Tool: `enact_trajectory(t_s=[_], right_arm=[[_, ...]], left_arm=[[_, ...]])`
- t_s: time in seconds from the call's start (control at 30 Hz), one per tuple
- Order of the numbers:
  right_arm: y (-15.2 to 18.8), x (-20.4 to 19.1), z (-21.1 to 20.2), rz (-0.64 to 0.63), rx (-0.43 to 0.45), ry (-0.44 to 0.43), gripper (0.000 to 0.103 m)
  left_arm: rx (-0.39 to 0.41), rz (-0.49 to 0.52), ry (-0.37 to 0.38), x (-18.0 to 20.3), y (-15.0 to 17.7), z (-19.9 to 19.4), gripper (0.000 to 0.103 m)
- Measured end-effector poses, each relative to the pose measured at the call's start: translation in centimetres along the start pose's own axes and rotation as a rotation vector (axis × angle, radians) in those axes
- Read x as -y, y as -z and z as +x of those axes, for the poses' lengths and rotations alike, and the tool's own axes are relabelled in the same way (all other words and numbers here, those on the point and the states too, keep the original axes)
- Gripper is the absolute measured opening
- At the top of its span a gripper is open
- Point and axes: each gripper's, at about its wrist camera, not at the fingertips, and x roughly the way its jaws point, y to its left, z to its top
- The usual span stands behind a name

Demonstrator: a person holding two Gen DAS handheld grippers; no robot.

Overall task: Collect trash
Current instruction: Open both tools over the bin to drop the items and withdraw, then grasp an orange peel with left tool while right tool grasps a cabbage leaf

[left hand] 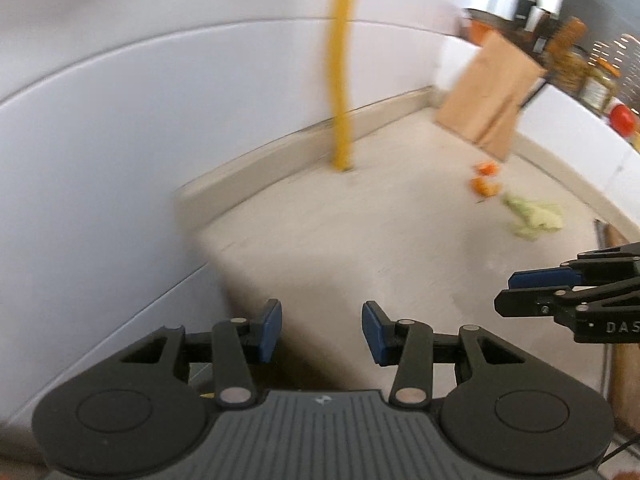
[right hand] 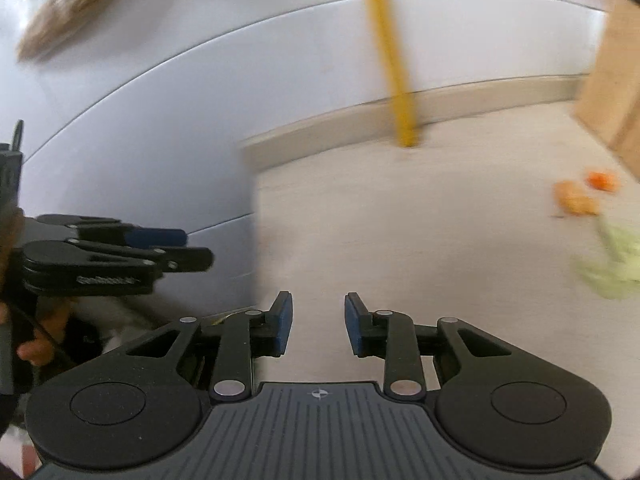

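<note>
Orange peel scraps (left hand: 486,178) and a pale green leafy scrap (left hand: 534,216) lie on the beige floor at the right, below a brown paper bag (left hand: 490,94). They also show in the right wrist view: orange scraps (right hand: 580,196), green scrap (right hand: 612,264), bag (right hand: 612,80). My left gripper (left hand: 322,330) is open and empty, well short of the scraps. My right gripper (right hand: 318,324) is open and empty; it also shows at the right edge of the left wrist view (left hand: 532,292). The left gripper shows side-on in the right wrist view (right hand: 180,248).
A yellow pole (left hand: 340,80) stands on the floor by the white wall and baseboard (left hand: 280,152). White cabinets (left hand: 568,132) with jars and a red object (left hand: 622,118) on top run along the right. Both views are motion-blurred.
</note>
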Motion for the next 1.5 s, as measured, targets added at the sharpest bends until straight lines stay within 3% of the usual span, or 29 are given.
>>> enact_trajectory(t_s=[0.3,0.5,0.6,0.83,1.0,1.1,1.3,1.4,1.5], right_arm=[[0.1,9.5,-3.4,0.080,0.048,0.196,0.042],[-0.2,14.5,-4.1,0.096,0.069,0.281,0.044],[-0.3,16.2,-4.1,0.090,0.081,0.304,0.050],[-0.8,19.6,-3.1,0.103,0.075,0.321,0.051],[-1.3,21.0,-2.1,0.084,0.073,0.307,0.063],[-1.4,21.5,-1.6,0.072,0.057,0.274,0.064],[-1.0,21.9,-0.8,0.066,0.024,0.275,0.061],[-1.0,21.8,-0.9,0.076,0.006,0.277,0.043],[-0.9,21.7,-1.0,0.073,0.001,0.281,0.041]], left_arm=[[0.002,0.156,0.116,8.3,-5.4,5.1,0.038],[-0.012,0.227,0.156,12.6,-8.0,8.4,0.038],[-0.024,0.237,0.166,13.7,-9.1,9.9,0.038],[-0.050,0.249,0.200,15.4,-11.6,13.4,0.038],[-0.090,0.216,0.234,16.0,-12.8,16.2,0.038],[-0.110,0.202,0.255,16.2,-12.9,17.7,0.038],[-0.138,0.187,0.260,16.4,-12.4,19.5,0.031],[-0.143,0.187,0.267,16.6,-12.6,19.6,0.028],[-0.143,0.195,0.273,16.8,-12.6,19.6,0.025]])
